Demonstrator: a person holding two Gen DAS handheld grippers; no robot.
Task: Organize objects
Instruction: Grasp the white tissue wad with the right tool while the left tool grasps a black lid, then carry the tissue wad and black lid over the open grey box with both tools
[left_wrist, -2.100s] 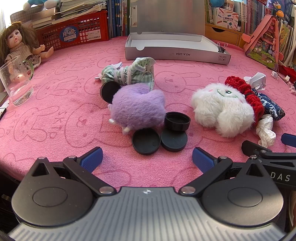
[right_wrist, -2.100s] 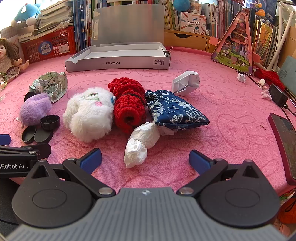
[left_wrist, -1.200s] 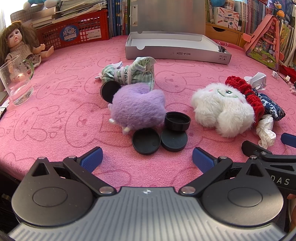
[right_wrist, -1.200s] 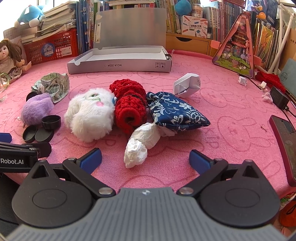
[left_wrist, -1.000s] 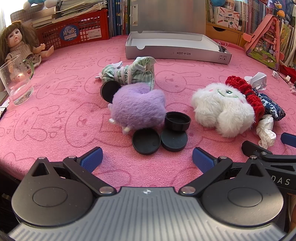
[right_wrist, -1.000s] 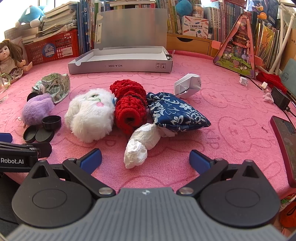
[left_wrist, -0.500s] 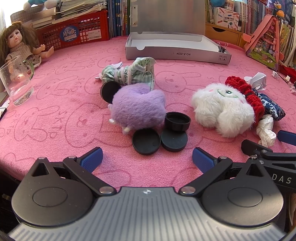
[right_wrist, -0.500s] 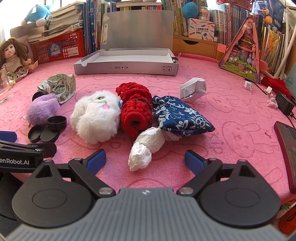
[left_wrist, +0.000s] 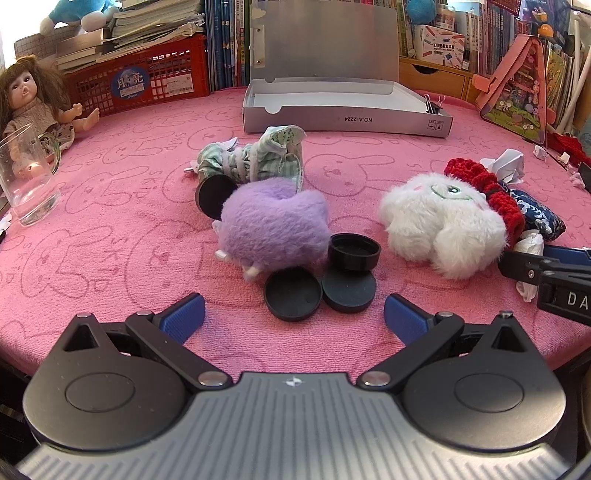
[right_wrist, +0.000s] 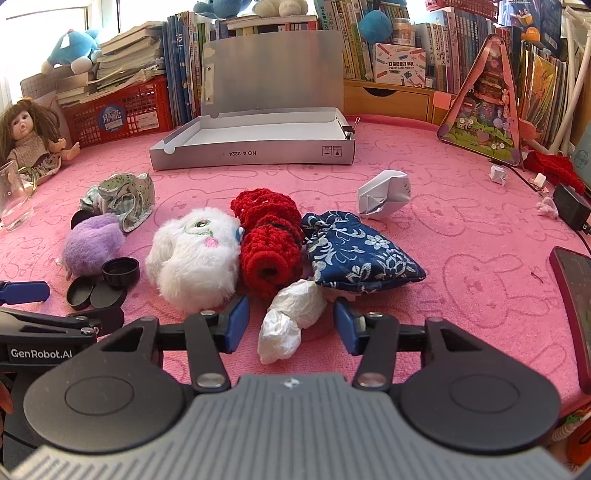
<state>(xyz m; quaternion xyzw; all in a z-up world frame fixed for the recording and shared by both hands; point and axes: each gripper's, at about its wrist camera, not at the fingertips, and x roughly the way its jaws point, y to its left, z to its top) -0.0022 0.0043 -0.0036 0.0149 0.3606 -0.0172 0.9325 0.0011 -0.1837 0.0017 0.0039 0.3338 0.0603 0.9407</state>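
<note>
On the pink cloth lie a purple plush (left_wrist: 273, 225), three black lids (left_wrist: 293, 293), a white plush (left_wrist: 439, 225), a red knitted piece (right_wrist: 267, 236), a blue floral pouch (right_wrist: 354, 254), a crumpled white paper wad (right_wrist: 291, 321) and a green checked cloth (left_wrist: 251, 162). An open grey box (right_wrist: 255, 147) stands at the back. My left gripper (left_wrist: 293, 319) is open and empty, just short of the lids. My right gripper (right_wrist: 291, 328) is open, its jaws narrowed, with the paper wad between its pads (right_wrist: 236, 325).
A doll (left_wrist: 29, 99) and a glass mug (left_wrist: 26, 177) are at the left. A red crate (left_wrist: 144, 81) and books line the back. A folded paper boat (right_wrist: 384, 195), a phone (right_wrist: 576, 295) and a charger (right_wrist: 570, 212) lie to the right.
My right gripper has moved forward over the paper wad and its jaws have narrowed around it. My left gripper has stayed in place.
</note>
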